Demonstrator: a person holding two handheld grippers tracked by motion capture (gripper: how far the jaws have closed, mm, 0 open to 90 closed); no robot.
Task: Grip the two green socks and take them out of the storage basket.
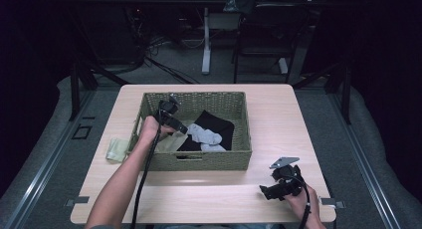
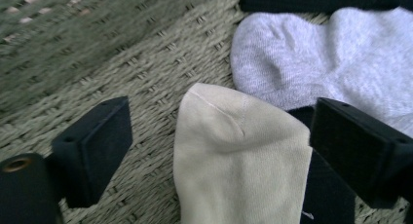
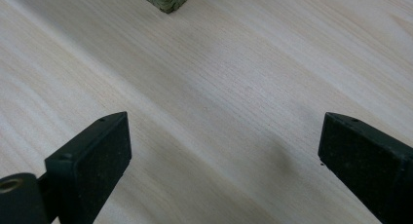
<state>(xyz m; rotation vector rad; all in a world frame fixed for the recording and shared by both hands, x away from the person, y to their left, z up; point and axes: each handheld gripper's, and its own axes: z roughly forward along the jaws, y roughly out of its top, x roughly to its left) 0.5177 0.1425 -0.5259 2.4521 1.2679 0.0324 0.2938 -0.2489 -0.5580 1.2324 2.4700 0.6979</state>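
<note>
Nearest to me: two black pads of my left tongs (image 2: 214, 151), standing wide apart with the toe of the beige sock (image 2: 238, 156) between them, neither pad pressing on it yet.
Beige sock: soft fine knit, rounded toe with a thin seam line, lying flat on the basket's (image 1: 196, 162) woven floor, touching the grey sock (image 2: 331, 63).
Grey sock: fleecier, lumpy knit, resting partly on a black cloth (image 1: 215, 124) in the basket.
Second beige sock (image 1: 117, 149): out on the table (image 1: 278, 114), just beside the basket's left wall.
Basket: stiff, olive-green wicker, rectangular, with a handle slot in the near wall.
Right tongs (image 3: 224, 160): open, holding nothing, over bare pale wood grain near the basket's corner.
Progress, as I judge it: one sock seems already out; this grab is not closed, and grey sock and black cloth remain.
</note>
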